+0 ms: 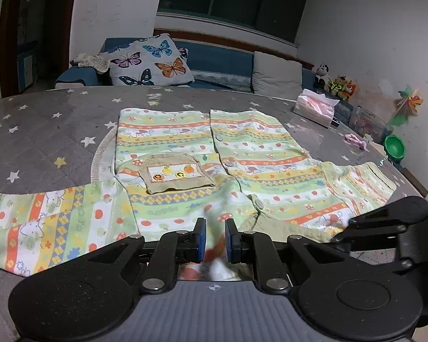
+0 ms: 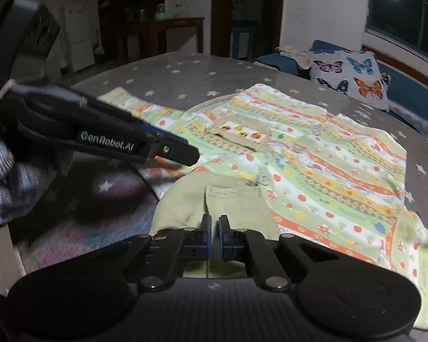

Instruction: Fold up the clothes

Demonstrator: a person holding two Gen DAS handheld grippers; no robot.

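Left tongs [image 1: 213,236]: clenched on a bunched fold of the striped shirt [image 1: 259,154], the printed cloth pinched between the blue pads [image 1: 200,235]. Right tongs [image 2: 214,238]: jaws nearly together on the edge of the shirt's khaki collar [image 2: 214,199], cloth visible between the pads.

The shirt lies spread face up and open-fronted on the bench [image 1: 42,131], which carries a grey star-print cover. Collar end is nearest the tongs; hem lies farthest. One sleeve [image 1: 51,216] extends flat to the left. A khaki chest pocket [image 1: 172,175] with fruit embroidery sits left of the button line.

Beyond the shirt, at the bench's right edge: a tissue pack [image 1: 315,107]. Behind the bench: a sofa with a butterfly cushion [image 1: 151,61].
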